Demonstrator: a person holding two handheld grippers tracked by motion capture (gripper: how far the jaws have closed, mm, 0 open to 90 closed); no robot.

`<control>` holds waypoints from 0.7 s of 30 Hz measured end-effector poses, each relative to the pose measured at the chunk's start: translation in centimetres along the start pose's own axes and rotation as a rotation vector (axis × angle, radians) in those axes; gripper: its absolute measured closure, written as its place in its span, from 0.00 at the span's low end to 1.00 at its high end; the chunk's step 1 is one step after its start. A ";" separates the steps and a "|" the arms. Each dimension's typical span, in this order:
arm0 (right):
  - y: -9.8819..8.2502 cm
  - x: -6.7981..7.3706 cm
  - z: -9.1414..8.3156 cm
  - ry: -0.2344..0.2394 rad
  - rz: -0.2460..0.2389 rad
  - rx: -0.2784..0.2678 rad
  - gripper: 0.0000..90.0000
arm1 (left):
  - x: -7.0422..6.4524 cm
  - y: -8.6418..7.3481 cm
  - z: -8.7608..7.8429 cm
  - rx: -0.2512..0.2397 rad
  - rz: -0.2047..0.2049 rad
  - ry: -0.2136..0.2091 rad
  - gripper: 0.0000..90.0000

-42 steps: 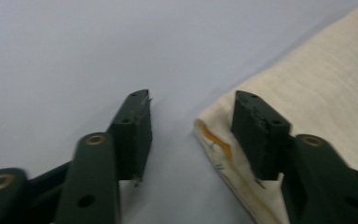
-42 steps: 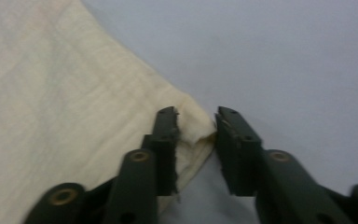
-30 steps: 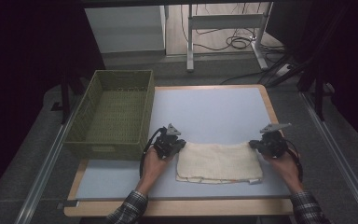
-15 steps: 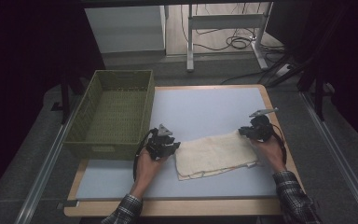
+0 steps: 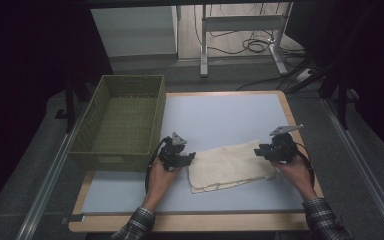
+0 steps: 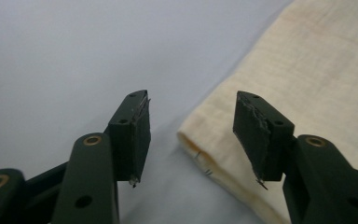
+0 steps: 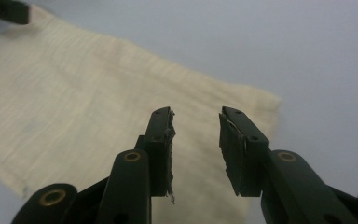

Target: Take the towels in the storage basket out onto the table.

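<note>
left gripper (image 5: 189,159) low, at cloth (image 5: 232,167) corner | right gripper (image 5: 258,151) opposite

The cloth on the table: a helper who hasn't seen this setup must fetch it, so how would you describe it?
On the pale blue table, right of the green woven basket, it lies flat near the front edge between the two handheld grippers. The cloth is cream, folded, roughly rectangular and slightly askew: the one soft, pale thing there.

One cream cloth (image 5: 232,167), one green basket (image 5: 122,125), one table (image 5: 230,115) and two hand-held grippers.
</note>
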State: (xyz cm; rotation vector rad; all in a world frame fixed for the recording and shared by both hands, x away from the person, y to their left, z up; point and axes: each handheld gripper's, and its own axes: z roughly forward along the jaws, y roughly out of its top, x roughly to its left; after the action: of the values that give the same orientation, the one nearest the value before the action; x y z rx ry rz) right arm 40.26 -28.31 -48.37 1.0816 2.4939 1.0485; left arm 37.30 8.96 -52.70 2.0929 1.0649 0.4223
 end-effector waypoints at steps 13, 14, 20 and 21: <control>-1.0 5.5 1.3 0.113 -0.078 0.030 0.61 | 0.5 -1.1 1.2 -0.010 -0.031 -0.005 0.46; -0.9 5.9 1.5 0.122 -0.080 0.031 0.61 | 0.5 -1.2 1.2 -0.013 -0.033 -0.006 0.46; -0.6 8.8 3.0 0.182 -0.123 0.038 0.60 | 0.5 -1.2 1.2 -0.020 -0.040 -0.008 0.46; -0.5 9.4 3.3 0.191 -0.134 0.041 0.60 | 0.5 -1.2 1.2 -0.021 -0.040 -0.007 0.46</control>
State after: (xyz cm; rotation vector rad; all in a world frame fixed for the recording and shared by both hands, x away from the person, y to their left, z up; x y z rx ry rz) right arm 34.87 -20.15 -50.43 0.8471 2.7051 1.1132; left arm 37.59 9.23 -54.46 2.0500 1.0919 0.4044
